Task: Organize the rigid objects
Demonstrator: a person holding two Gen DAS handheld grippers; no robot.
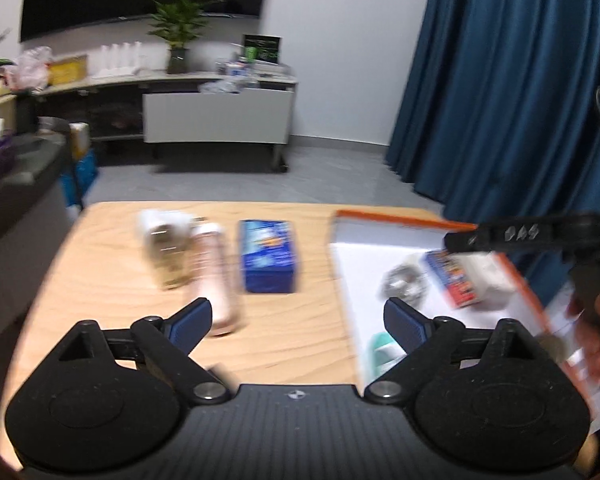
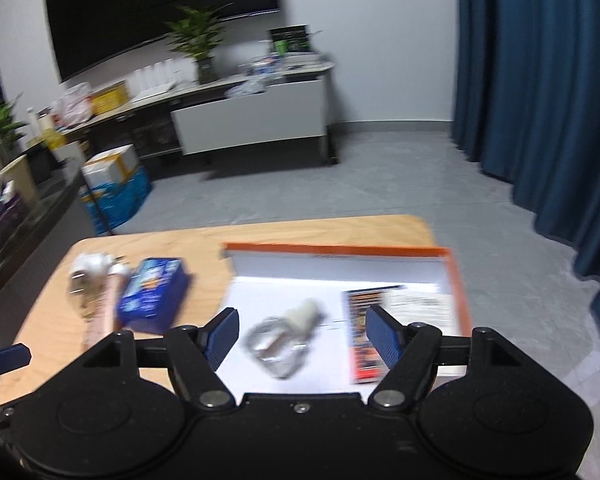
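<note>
Above the table's near edge the left claw (image 1: 298, 322) is held angled downward, jaws wide apart, nothing between them. The right claw (image 2: 302, 334) is likewise spread and empty over the orange-rimmed box (image 2: 458, 276) at the right edge. A blue box (image 1: 269, 256) lies mid-table beside a pink bottle (image 1: 216, 276), both blurred.

- Left gripper (image 1: 298, 320): jaws wide apart, nothing between them.
- Wooden table (image 1: 100, 280): blue box (image 1: 269, 255), pink bottle (image 1: 216, 276), clear jar (image 1: 168, 254) (blurred, possibly glass).
- Orange-rimmed box (image 1: 400, 218): holds small items.
</note>
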